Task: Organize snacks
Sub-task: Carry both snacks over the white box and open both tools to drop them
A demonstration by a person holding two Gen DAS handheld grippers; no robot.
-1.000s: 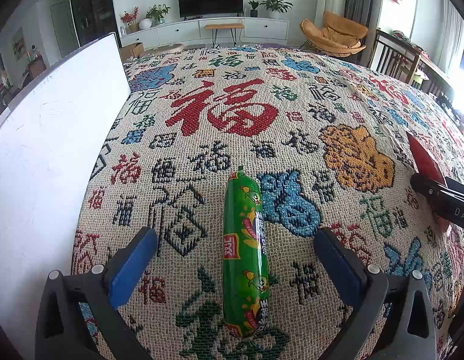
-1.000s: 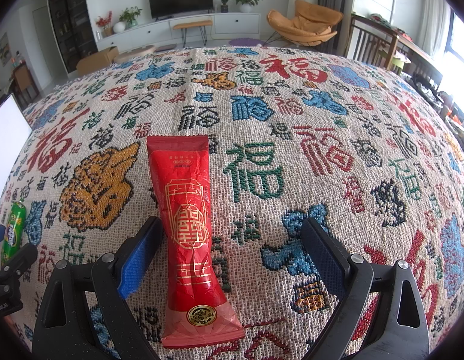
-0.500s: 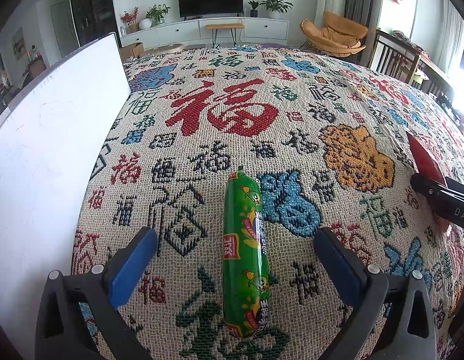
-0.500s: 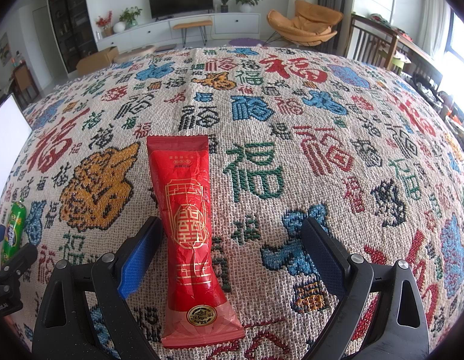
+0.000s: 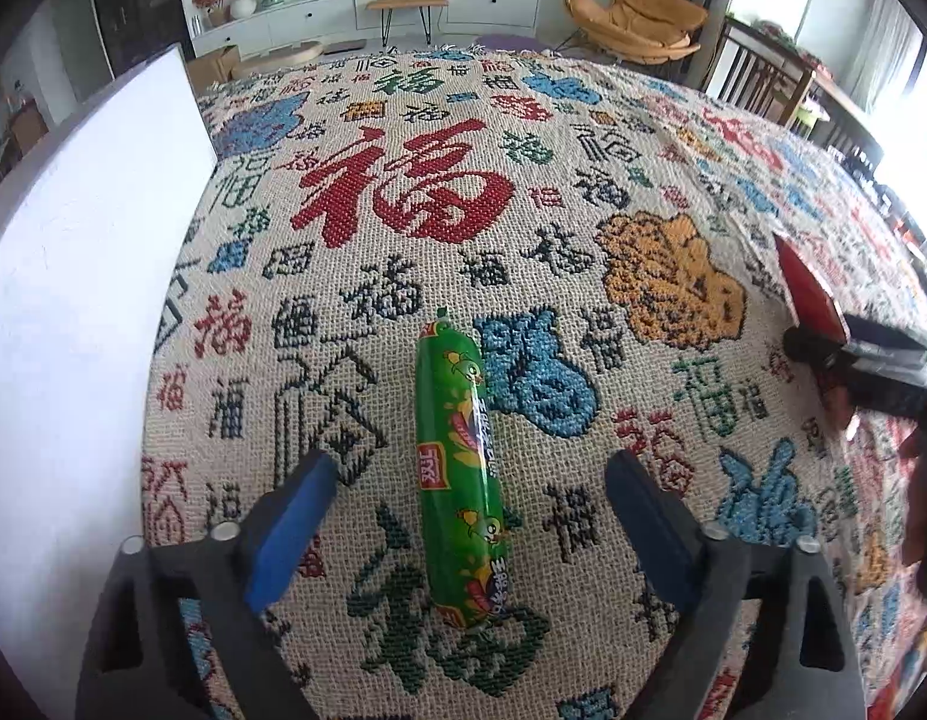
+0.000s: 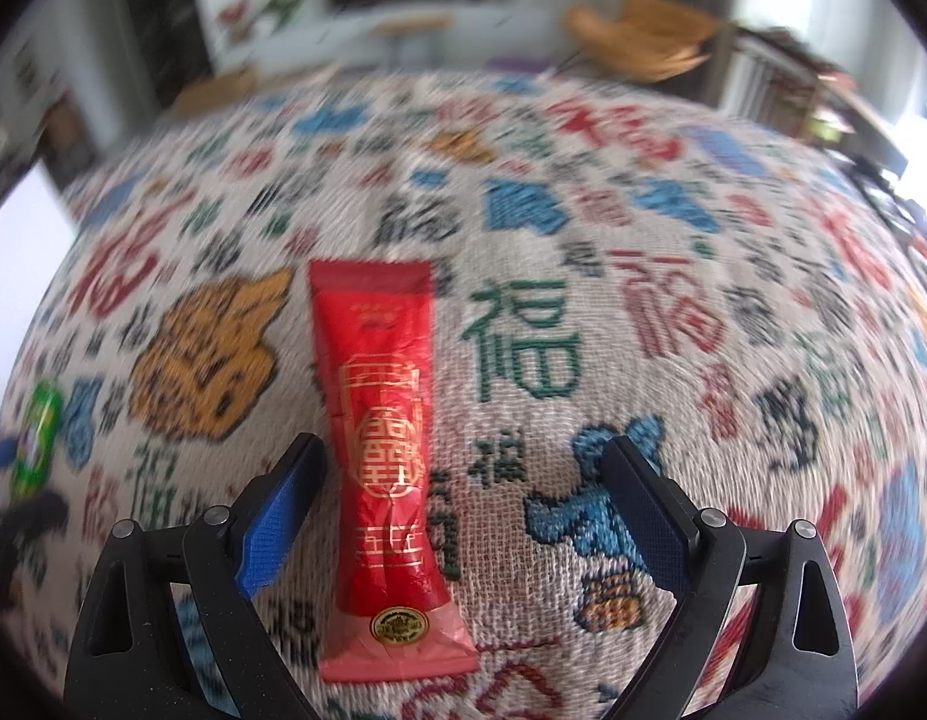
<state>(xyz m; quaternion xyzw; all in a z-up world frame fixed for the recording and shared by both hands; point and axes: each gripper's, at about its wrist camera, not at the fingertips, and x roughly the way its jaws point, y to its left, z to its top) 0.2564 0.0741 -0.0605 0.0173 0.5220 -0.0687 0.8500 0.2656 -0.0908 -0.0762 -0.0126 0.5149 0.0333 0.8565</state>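
Now — green foil-wrapped sausage stick (image 5: 460, 474): lengthwise between your left gripper (image 5: 463, 516) pads, jaws just closing, not yet touching

Both tools share one build. The left gripper (image 5: 466, 498) has a matte black plastic frame that splits into two angled arms, each pierced by a long triangular cut-out near its outer edge. Round silver screw heads sit in pairs on top of each arm, just behind the fingers. The fingers (image 5: 289, 525) are flat slabs faced with bright blue pads whose surface is finely ribbed; the opposite one looks darker navy in shadow. The right gripper (image 6: 463, 507) repeats this: black forked frame, triangular windows, paired silver screws behind its blue-padded fingers (image 6: 280, 516). Its black body also shows at the right edge of the left wrist view.
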